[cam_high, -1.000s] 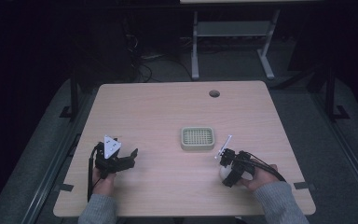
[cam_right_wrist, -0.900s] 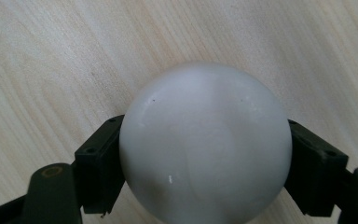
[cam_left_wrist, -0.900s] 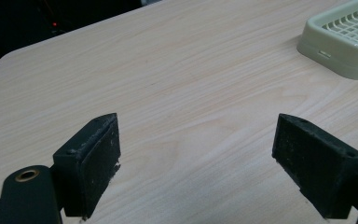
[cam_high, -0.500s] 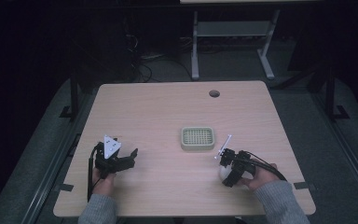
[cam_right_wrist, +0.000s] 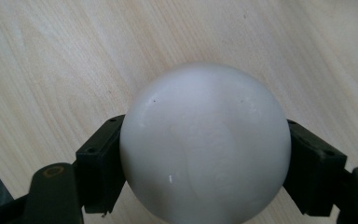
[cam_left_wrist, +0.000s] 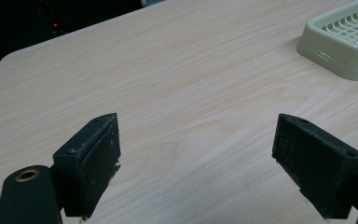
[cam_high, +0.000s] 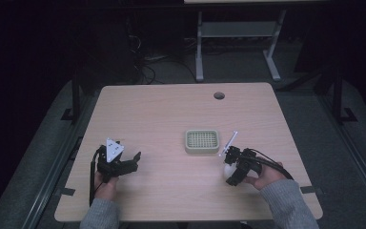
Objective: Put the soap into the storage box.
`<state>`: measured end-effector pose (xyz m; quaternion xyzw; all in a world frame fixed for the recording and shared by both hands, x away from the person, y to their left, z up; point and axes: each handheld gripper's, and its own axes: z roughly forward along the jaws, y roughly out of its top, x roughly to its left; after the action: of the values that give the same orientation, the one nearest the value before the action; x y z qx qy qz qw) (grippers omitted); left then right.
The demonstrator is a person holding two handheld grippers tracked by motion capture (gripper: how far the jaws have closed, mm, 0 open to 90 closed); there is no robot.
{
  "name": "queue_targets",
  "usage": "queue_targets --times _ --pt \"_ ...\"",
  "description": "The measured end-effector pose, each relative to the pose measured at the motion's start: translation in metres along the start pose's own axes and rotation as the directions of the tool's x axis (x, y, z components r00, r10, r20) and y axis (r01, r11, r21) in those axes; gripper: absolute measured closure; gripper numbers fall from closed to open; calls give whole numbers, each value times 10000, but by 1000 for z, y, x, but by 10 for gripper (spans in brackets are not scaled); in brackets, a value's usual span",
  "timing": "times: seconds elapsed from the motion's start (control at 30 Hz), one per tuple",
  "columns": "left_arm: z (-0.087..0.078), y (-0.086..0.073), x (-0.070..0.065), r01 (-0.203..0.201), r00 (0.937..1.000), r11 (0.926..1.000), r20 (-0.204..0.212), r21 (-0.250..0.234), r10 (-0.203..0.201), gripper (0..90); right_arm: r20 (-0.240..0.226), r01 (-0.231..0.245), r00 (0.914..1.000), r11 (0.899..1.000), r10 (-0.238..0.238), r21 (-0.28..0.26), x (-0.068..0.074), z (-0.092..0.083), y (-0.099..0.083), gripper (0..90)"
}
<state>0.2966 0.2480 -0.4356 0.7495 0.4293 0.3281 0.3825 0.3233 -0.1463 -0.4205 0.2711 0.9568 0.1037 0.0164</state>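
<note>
A white ball (cam_right_wrist: 205, 144) sits between the jaws of my right gripper (cam_right_wrist: 205, 172), which is shut on it just above the wooden table (cam_high: 171, 114). From above, the same white ball (cam_high: 229, 170) shows at the front right, held by the right gripper (cam_high: 232, 168) with a hand behind it. A pale green slotted dish (cam_high: 202, 141) rests near the table's middle, a little left of and beyond the ball. My left gripper (cam_high: 127, 163) rests at the front left, open, with bare wood between its pads (cam_left_wrist: 98, 158). The green dish (cam_left_wrist: 349, 42) appears at the upper right of the left gripper view.
A round cable hole (cam_high: 219, 95) sits near the far edge of the table. Beyond the table stand the metal legs of another bench (cam_high: 238, 43) and loose cables on a dark floor. Cables trail from both grippers toward the near edge.
</note>
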Motion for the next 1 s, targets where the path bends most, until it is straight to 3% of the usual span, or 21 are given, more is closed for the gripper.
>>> queue_targets --times 1.0 --pt "1 -1 1 55 10000 10000 -28 16 -55 148 -250 99 9996 9997 -105 -214 -25 -25 34 235"
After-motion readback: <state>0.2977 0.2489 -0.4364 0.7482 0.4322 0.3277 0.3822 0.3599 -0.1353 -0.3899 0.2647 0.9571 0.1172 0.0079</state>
